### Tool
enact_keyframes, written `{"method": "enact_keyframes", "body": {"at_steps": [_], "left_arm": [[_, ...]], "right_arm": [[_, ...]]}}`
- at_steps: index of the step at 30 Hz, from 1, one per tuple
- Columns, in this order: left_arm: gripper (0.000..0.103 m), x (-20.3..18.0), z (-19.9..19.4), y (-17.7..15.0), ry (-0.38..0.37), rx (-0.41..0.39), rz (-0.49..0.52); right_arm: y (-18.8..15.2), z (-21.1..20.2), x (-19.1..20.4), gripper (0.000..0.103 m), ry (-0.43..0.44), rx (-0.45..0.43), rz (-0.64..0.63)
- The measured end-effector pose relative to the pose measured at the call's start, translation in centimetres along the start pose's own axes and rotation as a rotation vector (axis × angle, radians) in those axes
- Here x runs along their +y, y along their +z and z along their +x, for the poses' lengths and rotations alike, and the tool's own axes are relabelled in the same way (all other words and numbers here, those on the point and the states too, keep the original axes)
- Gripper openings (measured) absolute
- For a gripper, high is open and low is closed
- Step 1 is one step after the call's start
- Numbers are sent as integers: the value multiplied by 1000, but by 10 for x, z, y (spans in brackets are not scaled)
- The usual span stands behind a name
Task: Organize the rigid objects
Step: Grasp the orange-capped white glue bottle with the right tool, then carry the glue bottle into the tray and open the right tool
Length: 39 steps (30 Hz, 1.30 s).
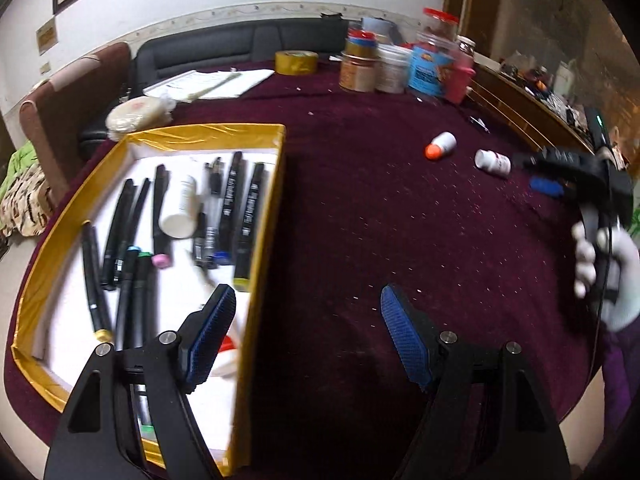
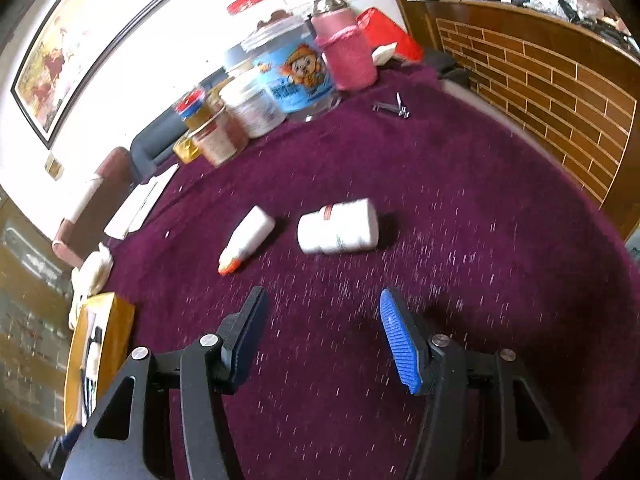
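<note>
A round table covered in a dark purple cloth (image 2: 460,208) is shown from both wrist cameras. The left gripper (image 1: 308,320) is seen with its blue-padded jaws spread wide and nothing between them, one jaw over the right wall of a gold-rimmed, white-lined box (image 1: 266,216) that lies near the table's left edge. In the box a row of black marker pens (image 1: 246,220) is laid, with printing along their barrels too blurred to be read, together with a white cylindrical bottle (image 1: 182,210) resting on its side; a red-and-white object behind the left jaw cannot be identified. The right gripper (image 2: 320,332) is likewise seen spread and empty above bare cloth, held by a hand in a white glove (image 1: 604,268) at the table's right edge in the left view. Two of the task's objects remain on the cloth toward the right side of the table: a small white bottle with an orange cap (image 2: 248,238), lying on its side, and just beside it a white pill bottle (image 2: 340,226), also on its side, whose label is blurred beyond reading. At the far edge a cluster of jars is grouped, among them a clear red-lidded jar with a blue cartoon label (image 2: 294,70), a pink-sleeved bottle (image 2: 348,50) and a roll of yellow tape (image 1: 296,62). A nail clipper (image 2: 394,108) lies near the jars.
</note>
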State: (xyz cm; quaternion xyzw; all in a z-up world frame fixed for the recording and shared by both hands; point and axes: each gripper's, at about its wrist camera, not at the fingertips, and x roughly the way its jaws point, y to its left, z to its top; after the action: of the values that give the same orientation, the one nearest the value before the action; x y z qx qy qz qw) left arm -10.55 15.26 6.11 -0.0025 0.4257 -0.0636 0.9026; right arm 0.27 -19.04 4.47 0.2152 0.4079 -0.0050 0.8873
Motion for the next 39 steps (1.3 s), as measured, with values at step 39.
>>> {"method": "enact_keyframes", "body": {"at_steps": [39], "left_arm": [[75,133,-52,-67,-92,-31,-354]], "right_arm": [[-78,52,286,24,454,408,-372]]}}
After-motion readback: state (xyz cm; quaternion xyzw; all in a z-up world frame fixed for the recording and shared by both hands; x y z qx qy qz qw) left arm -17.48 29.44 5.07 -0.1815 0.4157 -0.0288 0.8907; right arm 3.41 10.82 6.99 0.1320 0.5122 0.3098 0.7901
